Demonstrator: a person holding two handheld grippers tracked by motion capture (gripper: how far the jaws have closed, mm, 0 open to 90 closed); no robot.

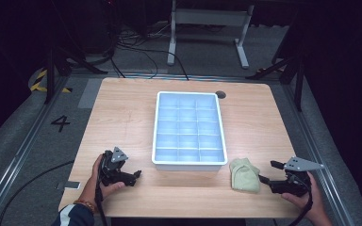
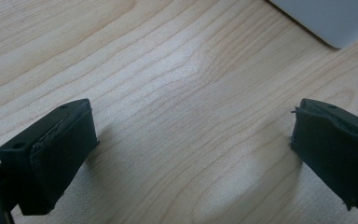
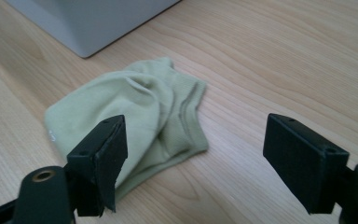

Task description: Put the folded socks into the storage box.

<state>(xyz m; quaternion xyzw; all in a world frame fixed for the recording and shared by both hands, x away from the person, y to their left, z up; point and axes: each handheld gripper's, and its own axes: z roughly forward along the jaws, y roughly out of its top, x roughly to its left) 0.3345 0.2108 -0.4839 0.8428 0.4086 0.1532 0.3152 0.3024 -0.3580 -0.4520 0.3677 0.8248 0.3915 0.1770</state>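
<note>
In the high view, a pale green sock (image 1: 245, 174) is lying on the wooden table (image 1: 122, 117) at five o'clock from the white compartment tray (image 1: 189, 163), just beside its near corner. The right gripper (image 1: 266, 172) is being held at three o'clock from the sock, near it; the left gripper (image 1: 136, 175) is being held at seven o'clock from the tray.

In the left gripper view, the jaws are being kept wide over bare wood.

In the right gripper view, the jaws are being kept wide, nothing gripped, the sock (image 3: 135, 116) lying just beyond them toward eleven o'clock.
</note>
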